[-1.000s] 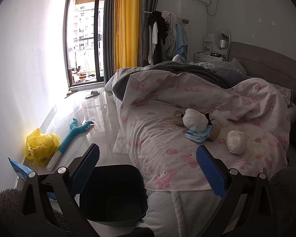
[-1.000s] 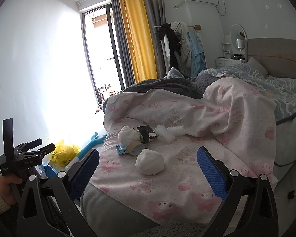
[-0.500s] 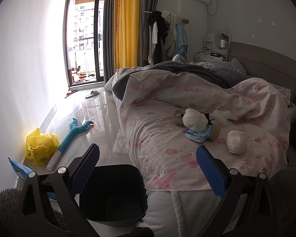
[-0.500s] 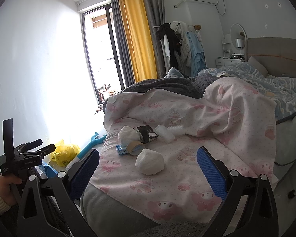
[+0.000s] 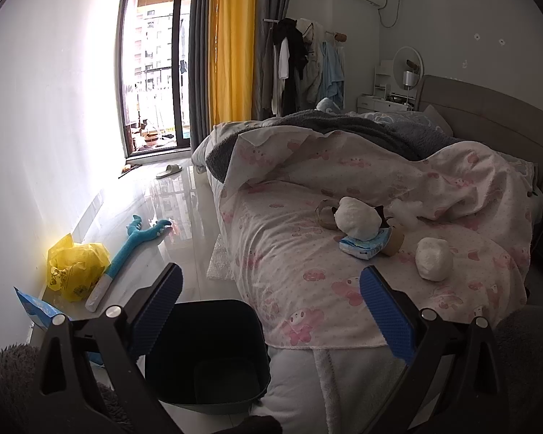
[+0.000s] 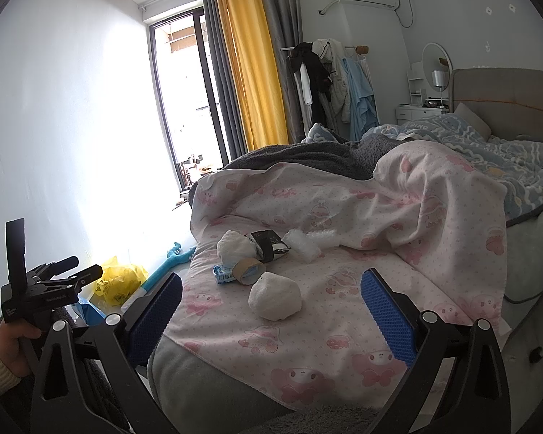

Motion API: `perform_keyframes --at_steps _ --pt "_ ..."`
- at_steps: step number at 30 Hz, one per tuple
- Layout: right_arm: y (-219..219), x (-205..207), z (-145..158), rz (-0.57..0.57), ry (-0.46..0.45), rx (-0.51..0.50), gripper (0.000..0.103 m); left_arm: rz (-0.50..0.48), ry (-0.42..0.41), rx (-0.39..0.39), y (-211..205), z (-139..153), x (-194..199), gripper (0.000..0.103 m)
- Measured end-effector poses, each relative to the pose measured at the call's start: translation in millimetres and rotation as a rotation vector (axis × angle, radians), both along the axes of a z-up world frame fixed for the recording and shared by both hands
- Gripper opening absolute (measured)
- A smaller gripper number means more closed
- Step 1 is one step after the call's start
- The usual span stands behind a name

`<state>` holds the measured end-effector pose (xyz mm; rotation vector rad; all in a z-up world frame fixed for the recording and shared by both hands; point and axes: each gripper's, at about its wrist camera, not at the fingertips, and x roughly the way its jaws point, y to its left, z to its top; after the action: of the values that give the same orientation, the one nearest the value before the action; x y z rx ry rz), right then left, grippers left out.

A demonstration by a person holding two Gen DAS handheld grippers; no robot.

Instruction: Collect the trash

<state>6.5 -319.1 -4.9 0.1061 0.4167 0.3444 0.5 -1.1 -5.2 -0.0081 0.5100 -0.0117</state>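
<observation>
2 grippers hover at the foot of the bed point(image 5: 307, 289), both with jaws spread wide and empty: the left gripper point(image 5: 271, 303) above a dark bin point(image 5: 206, 354) on the floor beside the bed, the right gripper point(image 6: 271, 307) facing the trash. On the bed's pink cover lie 2 white wads point(image 6: 274, 301) point(image 6: 235, 247), a tape roll point(image 6: 245, 271), a blue packet point(image 6: 222, 275) and bubble wrap point(image 6: 304, 246).
</observation>
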Motion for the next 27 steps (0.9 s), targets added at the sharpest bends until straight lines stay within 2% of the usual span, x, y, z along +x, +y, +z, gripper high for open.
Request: perform_keyframes --at_steps 27 --pt "0.0 0.4 0.1 0.000 0.002 0.004 0.100 -0.004 0.015 -0.009 1.2 -0.3 1.6 0.100"
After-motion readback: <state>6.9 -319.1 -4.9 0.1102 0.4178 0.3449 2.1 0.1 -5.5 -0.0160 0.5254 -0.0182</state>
